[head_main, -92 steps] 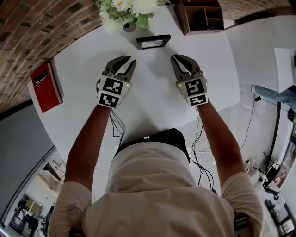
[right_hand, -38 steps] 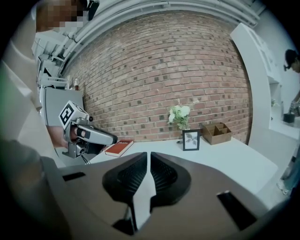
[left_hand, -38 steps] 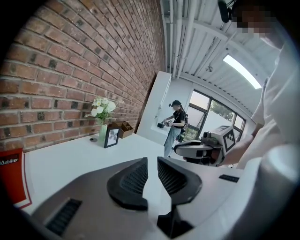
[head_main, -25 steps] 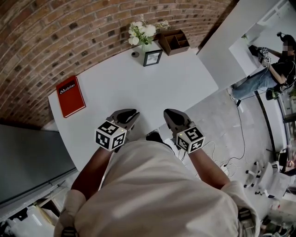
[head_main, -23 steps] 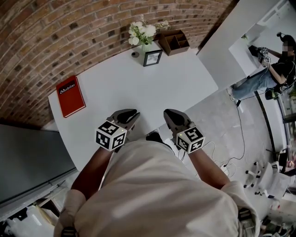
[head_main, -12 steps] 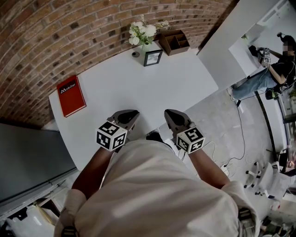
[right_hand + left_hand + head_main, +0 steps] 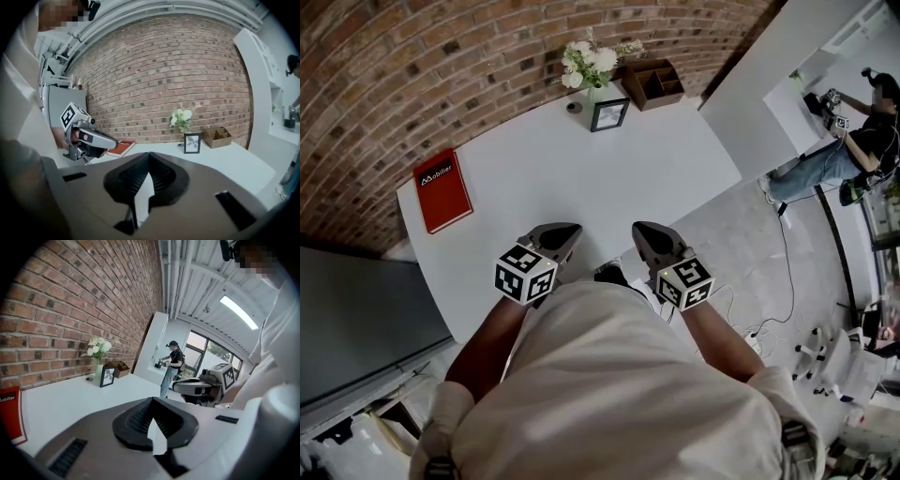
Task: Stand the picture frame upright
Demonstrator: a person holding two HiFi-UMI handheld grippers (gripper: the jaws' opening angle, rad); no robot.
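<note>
Picture frame (image 7: 608, 114) stands upright at far edge of surface (image 7: 581, 178), beside flowers (image 7: 591, 64), well ahead, roughly midway between both hands. Left gripper (image 7: 565, 231) jaws just closed, empty. Right gripper (image 7: 645, 232) jaws pressed together, empty.

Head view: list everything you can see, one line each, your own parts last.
table: one, white, against the wall
picture frame: one, black, upright at the table's far edge
flowers: one bunch, white, in a vase behind the picture frame
wooden box: one, brown, right of the picture frame
book: one, red, flat at the table's left edge
wall: one, brick, behind the table
bystander: one, dark top, far right, away from the table
left gripper: one, grey, near edge, fingers just closed together, empty
right gripper: one, grey, near edge, fingers together, empty
</note>
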